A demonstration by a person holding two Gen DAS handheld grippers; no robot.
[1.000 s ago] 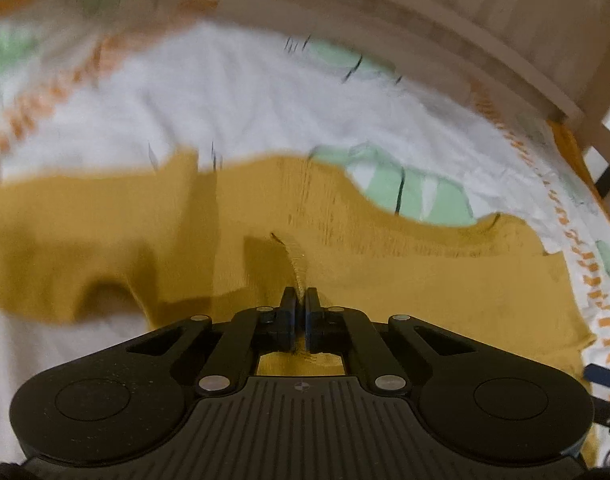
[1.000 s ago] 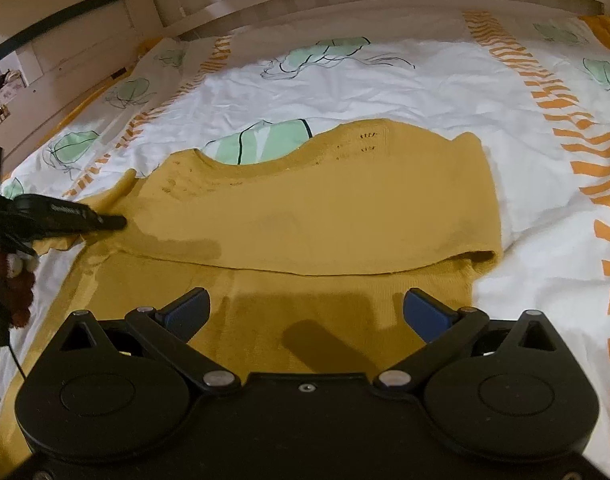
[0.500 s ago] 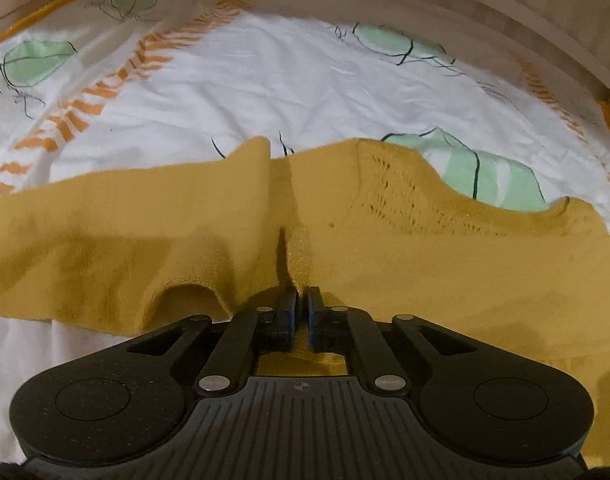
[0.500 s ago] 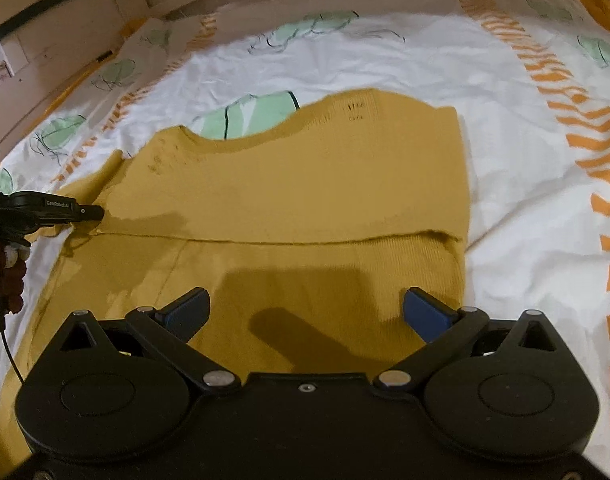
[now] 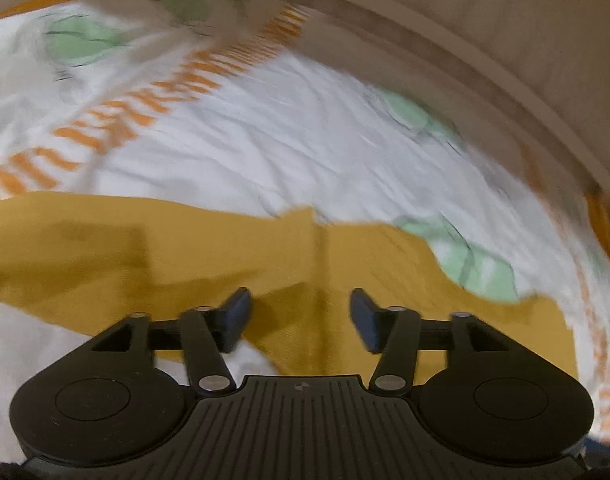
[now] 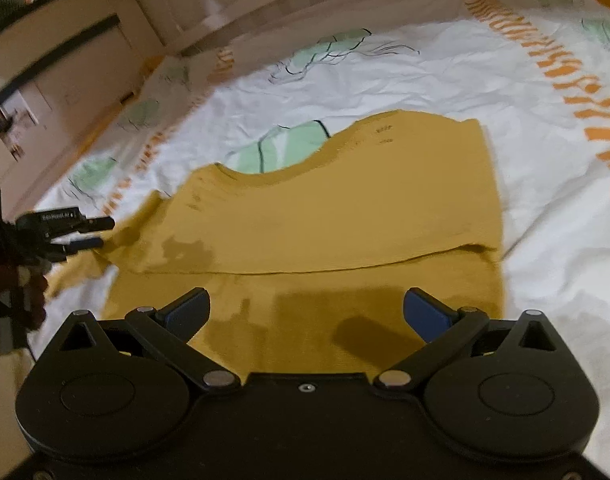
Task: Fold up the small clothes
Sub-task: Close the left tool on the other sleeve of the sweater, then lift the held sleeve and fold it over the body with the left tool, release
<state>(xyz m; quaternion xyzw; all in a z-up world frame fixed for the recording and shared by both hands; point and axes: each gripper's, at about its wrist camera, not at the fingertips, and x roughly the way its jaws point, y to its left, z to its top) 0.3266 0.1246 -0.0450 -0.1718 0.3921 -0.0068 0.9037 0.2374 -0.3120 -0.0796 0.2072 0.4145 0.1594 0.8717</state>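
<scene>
Nearest in the left wrist view, the left gripper (image 5: 301,312) hangs over the mustard sweater (image 5: 233,252), its jaws opening; the blue pads (image 5: 237,312) stand apart with a raised ridge of the knit running between them, and neither pad presses on the cloth. Beyond the fingertips the sweater stretches in a band across the frame, one sleeve reaching off to the left, with white bedding showing under it by the left finger. Farther on lies the white bedsheet (image 5: 289,140) printed with green leaves and orange dashed stripes, and past that a pale wooden bed frame (image 5: 445,48) curves along the top. This view is blurred, so finer detail cannot be told.

Close up in the right wrist view, the right gripper (image 6: 307,312) holds its fingers wide apart above the sweater's (image 6: 345,216) lower part, nothing between them and no cloth touched. Just ahead, the garment's upper half is folded down over the lower half, the fold edge running across from left to right; the neckline dips at the far side, over a green leaf print. At the left edge the left gripper (image 6: 91,233) shows side-on, its fingertips parted at the sweater's sleeve. Beyond lies the bedsheet (image 6: 445,72), then the bed frame (image 6: 265,4) and pale furniture (image 6: 73,52) at the upper left
</scene>
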